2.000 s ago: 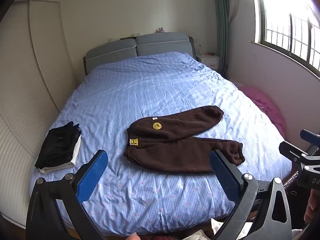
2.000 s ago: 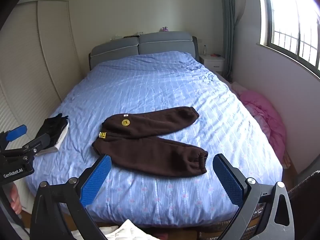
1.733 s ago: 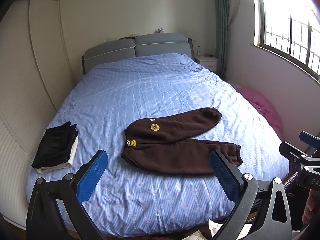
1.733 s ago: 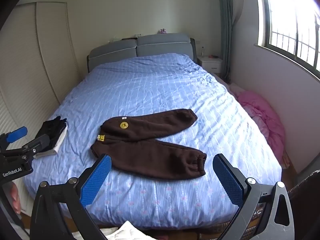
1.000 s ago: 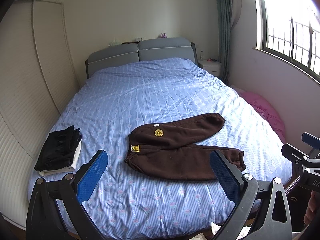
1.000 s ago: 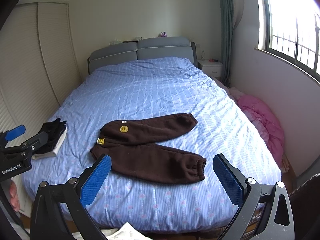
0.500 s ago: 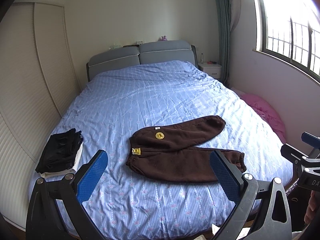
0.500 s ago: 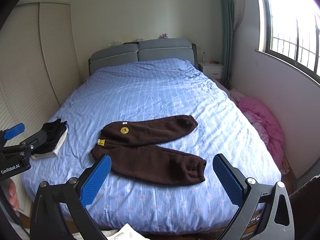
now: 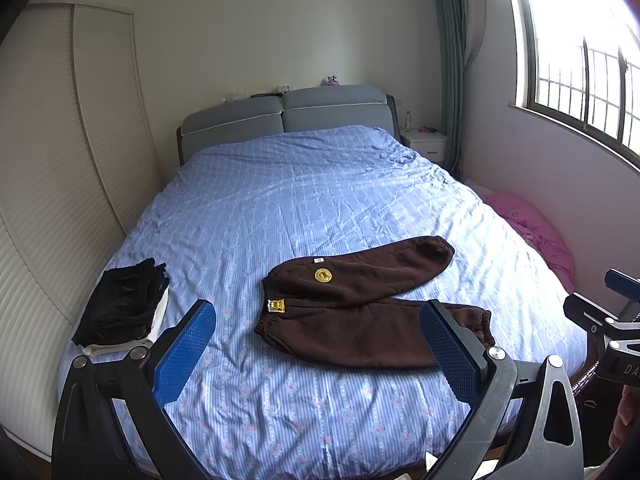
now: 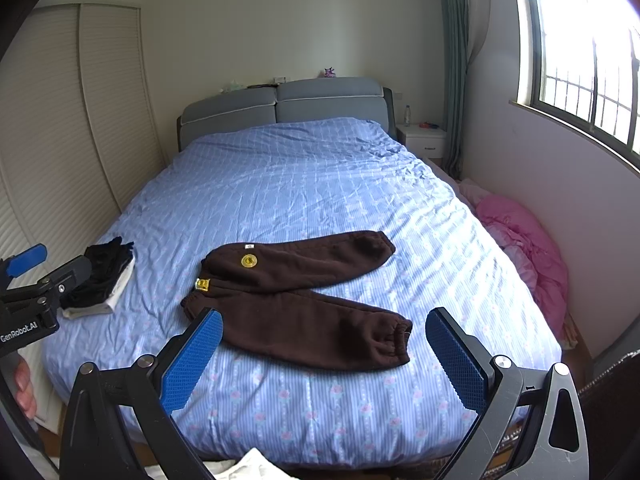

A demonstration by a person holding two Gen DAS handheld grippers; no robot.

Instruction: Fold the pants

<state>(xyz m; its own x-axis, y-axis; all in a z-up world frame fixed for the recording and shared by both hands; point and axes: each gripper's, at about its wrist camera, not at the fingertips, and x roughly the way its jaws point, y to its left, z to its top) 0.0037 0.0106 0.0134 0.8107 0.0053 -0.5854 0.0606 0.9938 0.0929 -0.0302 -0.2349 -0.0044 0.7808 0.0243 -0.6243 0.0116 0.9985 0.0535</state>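
Dark brown pants (image 9: 360,304) lie on the blue bedspread (image 9: 312,200) near the foot of the bed, waistband to the left, legs spread to the right. A round yellow badge (image 9: 323,275) sits on the upper leg. They also show in the right wrist view (image 10: 296,300). My left gripper (image 9: 316,356) is open and empty, held in front of the bed, apart from the pants. My right gripper (image 10: 324,356) is open and empty, likewise short of the bed edge.
A folded stack of black and white clothes (image 9: 124,308) lies at the bed's left edge. A pink heap (image 10: 528,248) lies on the floor between bed and window wall. Closet doors (image 9: 60,200) run along the left. A grey headboard (image 9: 284,120) and nightstand (image 9: 424,144) stand at the back.
Both grippers have drawn back and risen slightly, so the bed and pants sit a little lower and farther. The pants have not moved. Both grippers stayed open.
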